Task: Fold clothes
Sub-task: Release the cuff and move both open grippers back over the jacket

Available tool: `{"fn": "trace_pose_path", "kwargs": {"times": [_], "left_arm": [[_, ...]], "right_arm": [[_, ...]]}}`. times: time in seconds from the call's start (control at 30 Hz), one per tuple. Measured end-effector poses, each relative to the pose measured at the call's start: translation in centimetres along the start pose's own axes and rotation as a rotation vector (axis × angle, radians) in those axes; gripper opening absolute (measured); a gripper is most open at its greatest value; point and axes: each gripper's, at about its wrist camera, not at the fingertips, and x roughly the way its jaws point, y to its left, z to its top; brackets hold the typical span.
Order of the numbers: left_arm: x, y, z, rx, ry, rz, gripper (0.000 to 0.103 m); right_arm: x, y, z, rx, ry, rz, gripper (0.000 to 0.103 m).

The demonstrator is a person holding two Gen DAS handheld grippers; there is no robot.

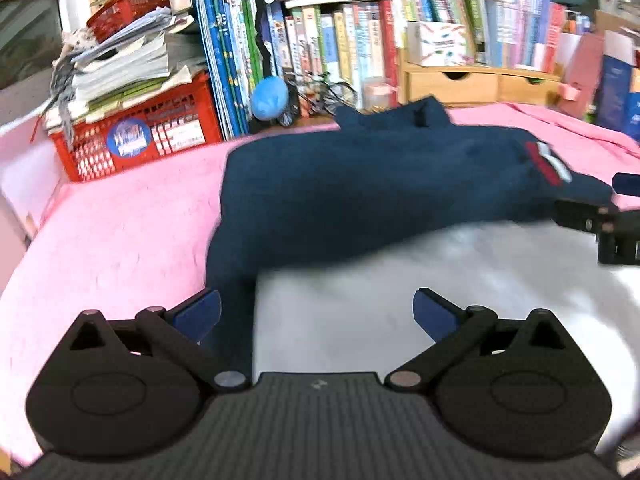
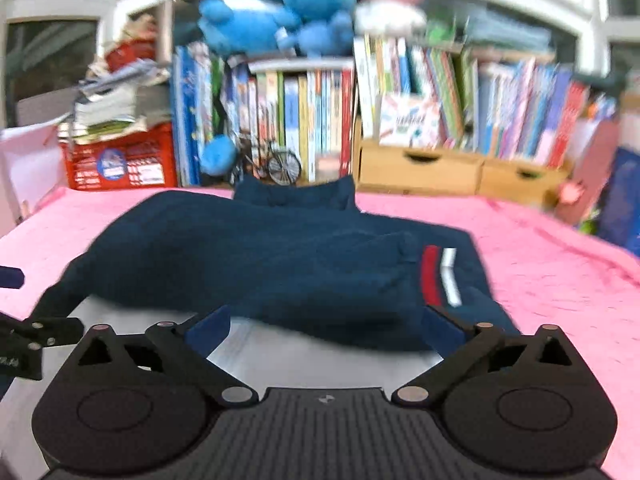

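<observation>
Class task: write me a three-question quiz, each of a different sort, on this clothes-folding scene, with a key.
1. True or false: the left gripper is clamped on the navy garment.
2. The garment's red and white stripes lie nearer which gripper? A) left B) right
3. Fill in: the garment lies on a ____ cover.

Key: 1 false, both it and the right gripper stand open with nothing held between the fingers. 2 B. 3 pink; a white surface lies nearest the grippers.
</observation>
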Motion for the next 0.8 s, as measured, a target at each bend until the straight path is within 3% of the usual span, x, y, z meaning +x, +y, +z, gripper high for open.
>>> {"fn": "trace_pose_path", "kwargs": {"times": [0.1,0.3,0.43,0.57,0.67,0.8], "left_arm": [[-3.3,-0.7,-3.4,-0.022,0.022,-0.027,0.103],[-8.9,-1.1,-10.0,-0.061,0.052,-0.074,0.103],[-13.3,-0.6,-13.9,-0.066,0.013,-0.101,0.103],[-17.0,-0.1,-17.4,-0.034,-0.052,-0.133,0.103],[-17.1,0.1,-17.7,0.0,-0.059,-0.151,0.103],[-16.0,0.3,-17.8,-0.01,-0.061,-0.149,0.103]], "right_arm": [[-5.6,1.5,-3.8,-0.025,-0.043,-0.004,0.103],[-13.8,4.0,-11.5,-0.031,0.003,0.076,0.103],[-19.4,5.7,-14.9,-0.088,0.002,0.025,0.103],[-24.9,5.6,-17.5,-0.085,-0.074,0.039,0.103],[-26.3,5.0,-18.6,-0.091,-0.115,0.088,0.103],[-24.5,4.4,-18.4,-0.042,-0.089,0.05,0.103]]}}
